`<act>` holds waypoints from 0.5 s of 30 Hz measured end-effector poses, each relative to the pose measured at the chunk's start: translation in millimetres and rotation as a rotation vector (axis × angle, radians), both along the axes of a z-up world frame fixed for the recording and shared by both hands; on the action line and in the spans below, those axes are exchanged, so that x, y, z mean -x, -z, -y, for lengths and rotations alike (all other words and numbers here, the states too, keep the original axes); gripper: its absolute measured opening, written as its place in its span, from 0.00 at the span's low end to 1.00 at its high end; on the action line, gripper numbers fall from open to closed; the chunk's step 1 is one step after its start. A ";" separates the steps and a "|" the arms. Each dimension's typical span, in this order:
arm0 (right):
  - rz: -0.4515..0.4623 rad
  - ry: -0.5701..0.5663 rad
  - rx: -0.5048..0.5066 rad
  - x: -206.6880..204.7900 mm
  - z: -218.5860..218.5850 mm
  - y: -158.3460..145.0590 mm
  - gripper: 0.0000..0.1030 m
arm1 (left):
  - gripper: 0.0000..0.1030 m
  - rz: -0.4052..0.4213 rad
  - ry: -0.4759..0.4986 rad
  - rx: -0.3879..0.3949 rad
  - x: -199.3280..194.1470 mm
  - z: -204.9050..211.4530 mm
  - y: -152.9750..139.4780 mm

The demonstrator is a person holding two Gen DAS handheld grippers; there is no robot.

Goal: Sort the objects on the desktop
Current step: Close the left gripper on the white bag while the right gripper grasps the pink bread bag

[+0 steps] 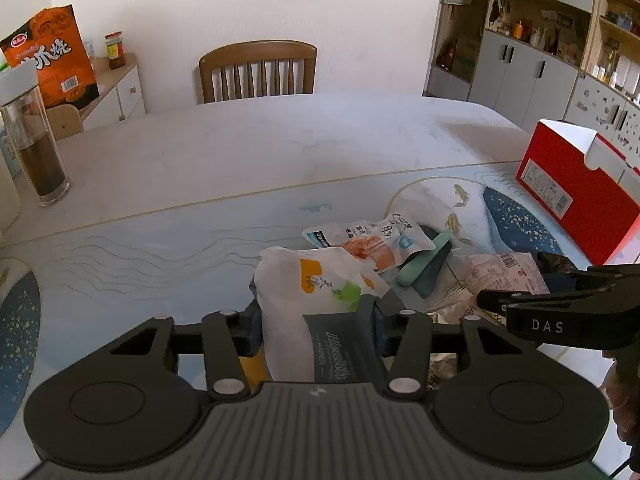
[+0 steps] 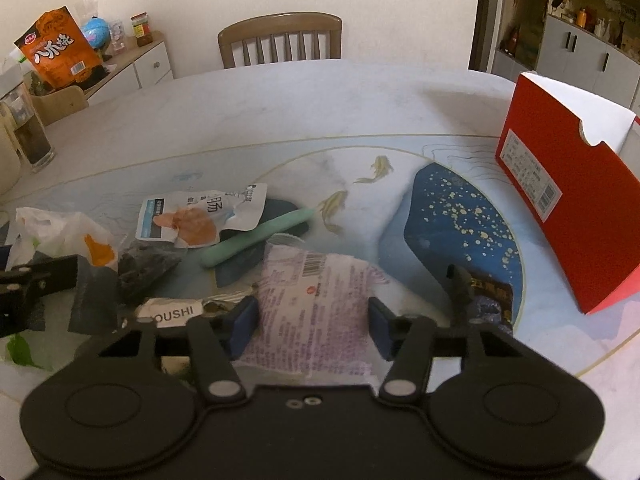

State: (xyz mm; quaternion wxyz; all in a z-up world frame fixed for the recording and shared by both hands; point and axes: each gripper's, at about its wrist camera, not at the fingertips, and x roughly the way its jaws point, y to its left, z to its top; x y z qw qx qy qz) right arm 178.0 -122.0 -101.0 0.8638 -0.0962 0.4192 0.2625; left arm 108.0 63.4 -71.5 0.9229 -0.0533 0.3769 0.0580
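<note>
Left gripper (image 1: pixel 316 320): jaws closed on a tissue pack (image 1: pixel 308 312), white with orange and green print and a grey paper band; the pack looks raised off the pile, likely so it can be carried away on its own

Right gripper (image 2: pixel 312 326): jaws spread wide, one on each side of a pink packet (image 2: pixel 316 304) lying flat with its barcode up; whether the pads touch it I cannot tell; it seems lined up to pinch the packet across its width

Pile: the things to sort lie heaped on the blue mat (image 2: pixel 460 216); a sausage pouch (image 2: pixel 200 216) rests on a green stick (image 2: pixel 256 240), a dark lump (image 2: pixel 144 268) just beside them, a torn silver wrapper (image 2: pixel 172 310) under the near edge

Red box (image 2: pixel 568 208): stands at the right edge of the mat, well apart from the pile, flap up; its inside is hidden from both views, so contents unknown; I judge it the likely bin for the sorted things

Glass jar (image 1: pixel 36 148): far left on the table (image 1: pixel 280 140), white lid on, dark powder filling its lower half

Progress: early, I think; most of the heap is not yet sorted
</note>
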 end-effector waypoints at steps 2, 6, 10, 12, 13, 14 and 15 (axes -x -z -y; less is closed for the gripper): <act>0.002 -0.003 0.005 0.8 0.0 -0.7 0.53 | 0.41 0.005 0.001 0.008 0.6 -0.9 -1.2; 0.012 0.007 0.009 3.5 1.9 -4.1 0.51 | 0.37 0.013 0.000 0.019 2.4 -3.3 -4.0; 0.032 0.016 -0.003 6.0 6.1 -12.2 0.51 | 0.36 0.026 0.000 0.032 5.6 -4.7 -8.9; 0.037 0.021 -0.007 6.8 8.4 -15.5 0.51 | 0.36 0.039 -0.001 0.041 7.9 -5.2 -12.9; 0.039 0.024 -0.010 7.6 9.5 -17.0 0.51 | 0.36 0.043 -0.001 0.045 8.5 -5.6 -14.7; 0.043 0.026 -0.012 8.8 10.4 -18.7 0.51 | 0.36 0.049 0.000 0.049 9.6 -6.1 -16.8; 0.046 0.027 -0.014 10.1 11.1 -20.4 0.51 | 0.36 0.054 0.000 0.052 10.7 -6.3 -18.3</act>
